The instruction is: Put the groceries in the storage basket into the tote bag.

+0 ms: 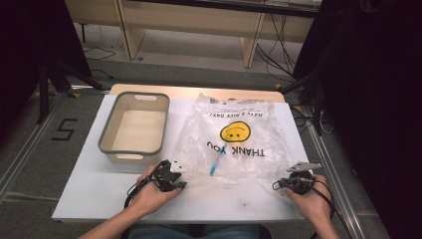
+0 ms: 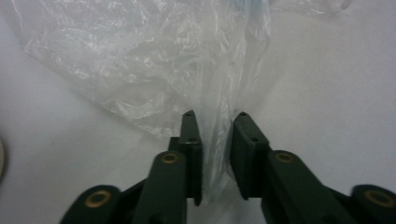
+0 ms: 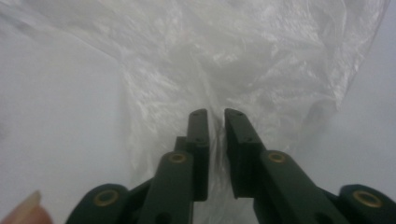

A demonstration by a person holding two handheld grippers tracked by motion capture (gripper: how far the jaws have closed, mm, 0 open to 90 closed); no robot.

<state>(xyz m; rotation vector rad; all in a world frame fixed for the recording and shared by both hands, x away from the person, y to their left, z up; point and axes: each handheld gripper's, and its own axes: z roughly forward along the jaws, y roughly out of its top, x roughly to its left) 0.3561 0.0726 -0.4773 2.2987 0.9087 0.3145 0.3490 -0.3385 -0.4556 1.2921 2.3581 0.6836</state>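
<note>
A clear plastic bag (image 1: 249, 124) with a yellow smiley and "THANK YOU" print lies flat on the white table (image 1: 94, 189). A thin blue stick-like object (image 1: 216, 163) lies inside it near the front edge. My left gripper (image 1: 180, 178) is at the bag's near left corner. In the left gripper view its jaws (image 2: 215, 116) stand a little apart with a strip of the bag's film (image 2: 140, 60) between them. My right gripper (image 1: 279, 183) is at the near right corner. Its jaws (image 3: 216, 113) leave a narrow gap around bunched film (image 3: 243, 51).
A grey-rimmed beige tub (image 1: 106, 130) stands empty on the table left of the bag, just behind my left hand. Wooden furniture legs and cables sit on the floor beyond the table's far edge. A fingertip (image 3: 28, 210) shows at the bottom left of the right gripper view.
</note>
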